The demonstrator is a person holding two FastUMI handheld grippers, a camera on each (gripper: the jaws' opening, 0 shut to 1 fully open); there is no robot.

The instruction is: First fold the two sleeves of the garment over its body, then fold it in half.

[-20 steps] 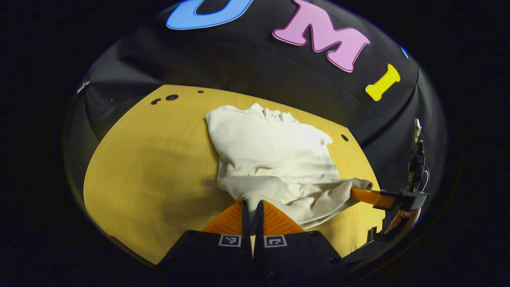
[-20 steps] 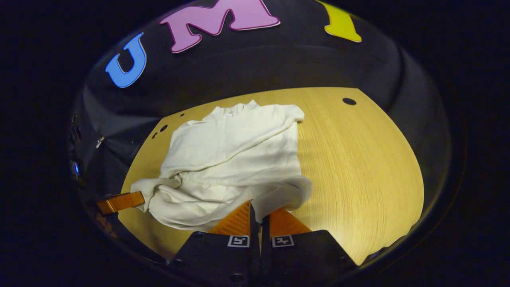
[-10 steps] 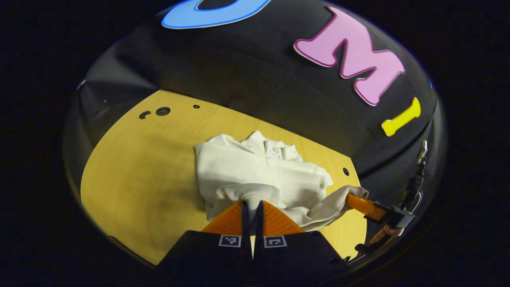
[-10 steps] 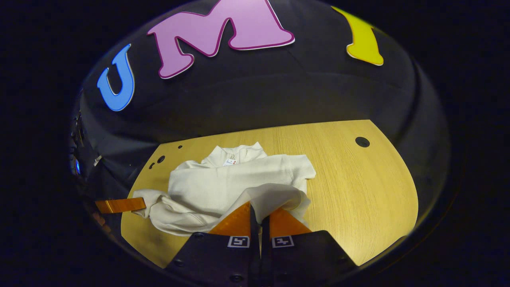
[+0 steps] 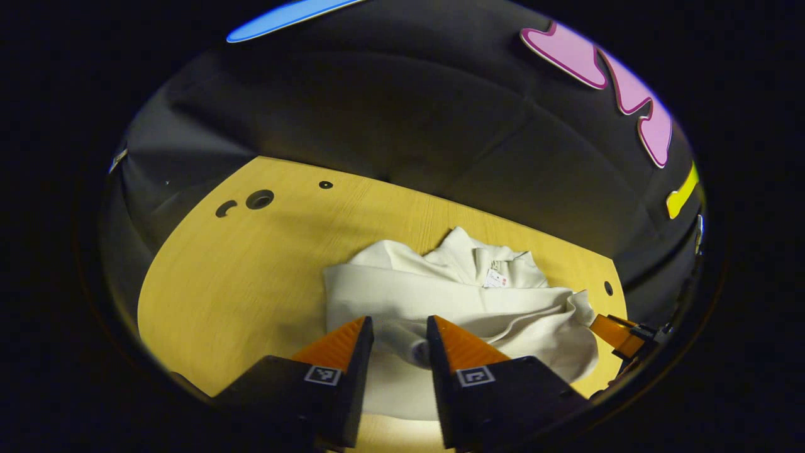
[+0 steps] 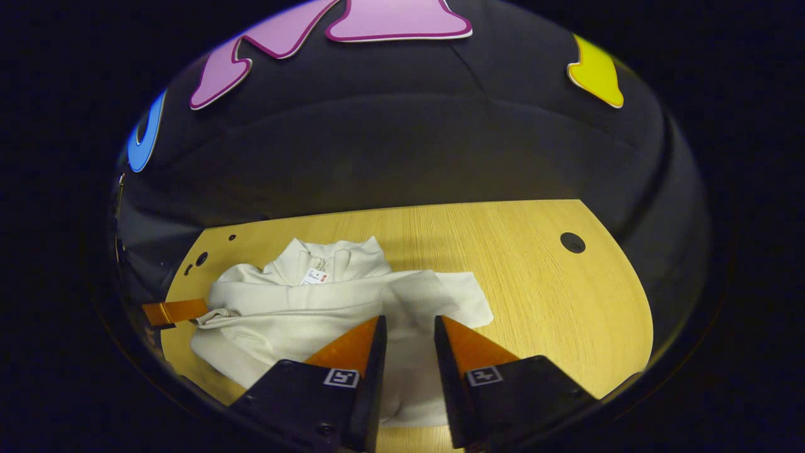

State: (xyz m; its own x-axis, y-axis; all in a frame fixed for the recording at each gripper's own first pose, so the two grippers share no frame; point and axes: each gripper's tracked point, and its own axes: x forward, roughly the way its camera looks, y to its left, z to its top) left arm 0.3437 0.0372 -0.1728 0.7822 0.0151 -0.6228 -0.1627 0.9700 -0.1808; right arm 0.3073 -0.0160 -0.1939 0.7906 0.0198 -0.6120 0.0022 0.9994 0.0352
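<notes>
The cream garment (image 5: 465, 308) lies folded on the wooden table (image 5: 239, 264), its collar and small label (image 5: 495, 279) on the far side. My left gripper (image 5: 399, 324) stands open over the near folded edge, and a rolled bit of hem lies loose between its fingers. In the right gripper view the garment (image 6: 302, 311) spreads to the left, and my right gripper (image 6: 409, 321) is open above its near right corner. Each view catches the other gripper's orange finger at the cloth's side: the right gripper (image 5: 613, 330) and the left gripper (image 6: 173, 311).
The table (image 6: 553, 296) has bare wood to the right of the garment in the right gripper view, with a round hole (image 6: 572, 242). More holes (image 5: 259, 199) sit at the far left corner. Black cloth wall rises close behind the table's far edge.
Both grippers carried the gripped hem forward over the body toward the collar, then opened and let go. The cloth now lies doubled over.
</notes>
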